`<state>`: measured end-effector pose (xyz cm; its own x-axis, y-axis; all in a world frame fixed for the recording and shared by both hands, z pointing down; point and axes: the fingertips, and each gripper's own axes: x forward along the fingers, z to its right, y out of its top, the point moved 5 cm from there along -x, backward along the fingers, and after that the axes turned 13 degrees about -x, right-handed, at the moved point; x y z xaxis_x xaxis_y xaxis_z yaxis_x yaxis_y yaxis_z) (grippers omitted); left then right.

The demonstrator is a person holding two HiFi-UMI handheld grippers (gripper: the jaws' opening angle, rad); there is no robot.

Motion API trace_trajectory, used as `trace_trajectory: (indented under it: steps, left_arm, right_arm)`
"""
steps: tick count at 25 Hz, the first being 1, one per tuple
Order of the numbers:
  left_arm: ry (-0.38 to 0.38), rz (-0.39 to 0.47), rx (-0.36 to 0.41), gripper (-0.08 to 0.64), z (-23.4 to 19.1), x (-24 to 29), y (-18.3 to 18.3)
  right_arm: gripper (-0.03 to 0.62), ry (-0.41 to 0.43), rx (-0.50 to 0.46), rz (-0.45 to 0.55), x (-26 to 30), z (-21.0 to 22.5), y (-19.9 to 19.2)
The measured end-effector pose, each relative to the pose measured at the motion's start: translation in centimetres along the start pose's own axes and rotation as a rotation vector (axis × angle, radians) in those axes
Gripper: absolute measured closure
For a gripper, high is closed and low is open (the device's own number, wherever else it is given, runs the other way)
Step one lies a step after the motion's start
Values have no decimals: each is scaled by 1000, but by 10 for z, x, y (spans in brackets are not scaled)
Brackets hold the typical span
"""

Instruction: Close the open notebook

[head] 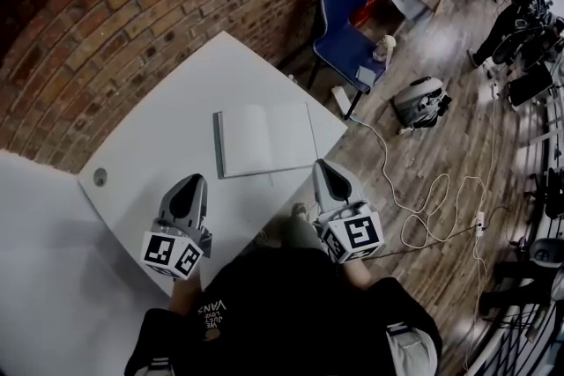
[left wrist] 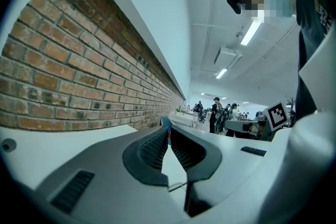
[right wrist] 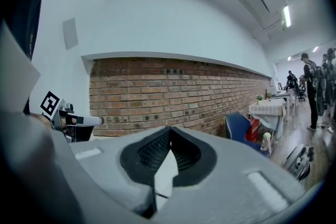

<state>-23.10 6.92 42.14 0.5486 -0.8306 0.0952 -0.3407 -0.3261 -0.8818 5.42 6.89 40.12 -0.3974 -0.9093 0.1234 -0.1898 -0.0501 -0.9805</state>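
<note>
An open notebook (head: 264, 139) lies flat on the white table (head: 167, 145), white pages up, with a dark cover edge along its left side. My left gripper (head: 196, 180) hovers over the table near the notebook's near-left corner, jaws shut and empty (left wrist: 167, 128). My right gripper (head: 324, 165) sits just off the notebook's near-right corner by the table edge, also shut with nothing between its jaws (right wrist: 169, 129). Neither gripper touches the notebook. Neither gripper view shows the notebook.
A brick wall (head: 132, 4) runs behind the table. A round cable hole (head: 100, 177) is in the tabletop at the left. A blue chair (head: 352, 40), a grey bag (head: 421, 101) and a white cable (head: 423, 198) are on the wooden floor to the right. People stand far right.
</note>
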Motion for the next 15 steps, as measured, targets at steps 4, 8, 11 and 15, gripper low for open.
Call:
trace_trajectory:
  steps: [4,8,11,15]
  left_arm:
    - [8,4,-3,534,-2,10,-1]
    - [47,21,-14,534,-8,16,-1]
    - [77,35,-22,534,-12,25,2]
    - [107,40,-20,534,-17,39,2]
  right_arm:
    - [594,-7,-10,3,9,11,-3]
    - [594,20,-22,-6,27,22,-4]
    - [594,46,-35,-8,43,32,-5]
    - [594,66,-50,2,63,44,-5]
